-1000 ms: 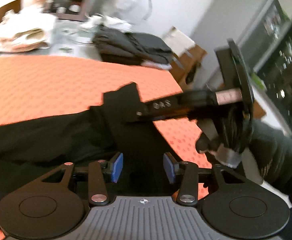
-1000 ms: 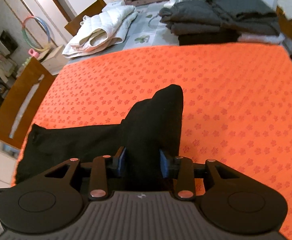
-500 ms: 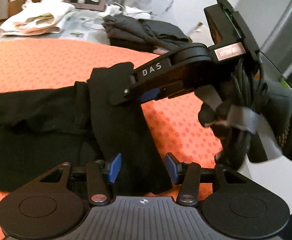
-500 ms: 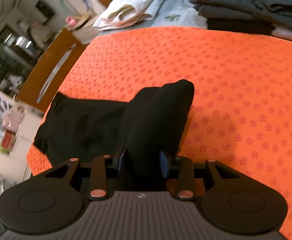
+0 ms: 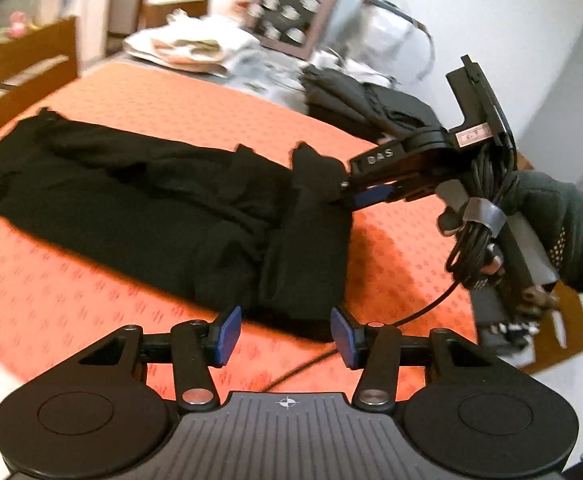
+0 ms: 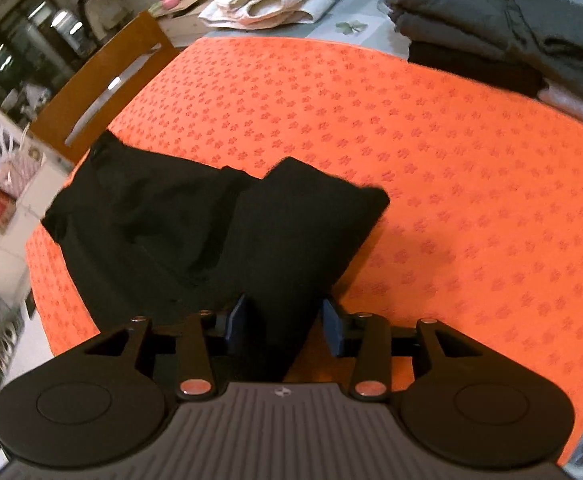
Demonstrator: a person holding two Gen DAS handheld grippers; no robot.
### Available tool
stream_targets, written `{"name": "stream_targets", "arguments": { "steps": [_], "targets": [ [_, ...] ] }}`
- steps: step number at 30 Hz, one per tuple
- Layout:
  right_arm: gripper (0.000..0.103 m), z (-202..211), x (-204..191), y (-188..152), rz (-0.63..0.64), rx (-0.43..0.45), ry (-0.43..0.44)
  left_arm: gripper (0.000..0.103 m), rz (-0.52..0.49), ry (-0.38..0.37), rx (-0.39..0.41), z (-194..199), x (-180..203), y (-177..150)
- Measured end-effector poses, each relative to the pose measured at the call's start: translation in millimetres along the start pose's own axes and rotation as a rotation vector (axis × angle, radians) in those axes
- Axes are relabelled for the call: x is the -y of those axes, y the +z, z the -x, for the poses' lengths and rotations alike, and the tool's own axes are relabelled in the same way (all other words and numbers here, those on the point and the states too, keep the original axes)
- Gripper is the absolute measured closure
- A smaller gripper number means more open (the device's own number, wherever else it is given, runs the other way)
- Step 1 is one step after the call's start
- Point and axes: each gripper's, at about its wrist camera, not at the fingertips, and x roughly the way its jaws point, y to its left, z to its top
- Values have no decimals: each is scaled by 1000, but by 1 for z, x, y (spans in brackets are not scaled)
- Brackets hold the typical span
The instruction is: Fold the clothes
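- My left claw (image 5: 285, 336), low in frame, gapes empty.
- My right claw (image 6: 285, 322) pinches the black garment (image 6: 219, 240), mid-frame on the orange cloth (image 6: 451, 184).

Bare orange cloth (image 6: 431, 168) lies open right of the black garment (image 6: 195, 232); folded dark clothes (image 6: 503, 36) block its far edge.
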Motion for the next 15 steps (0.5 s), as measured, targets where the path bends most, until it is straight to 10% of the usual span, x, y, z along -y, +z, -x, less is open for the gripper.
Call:
{"name": "stream_targets", "arguments": {
  "steps": [7,15],
  "targets": [
    [55,8,18,-1,207,-11,52,50,224,296,103,18,52,-44],
    [55,37,15,4,428,-11,133,50,426,375,168,24,105,-61]
  ]
}}
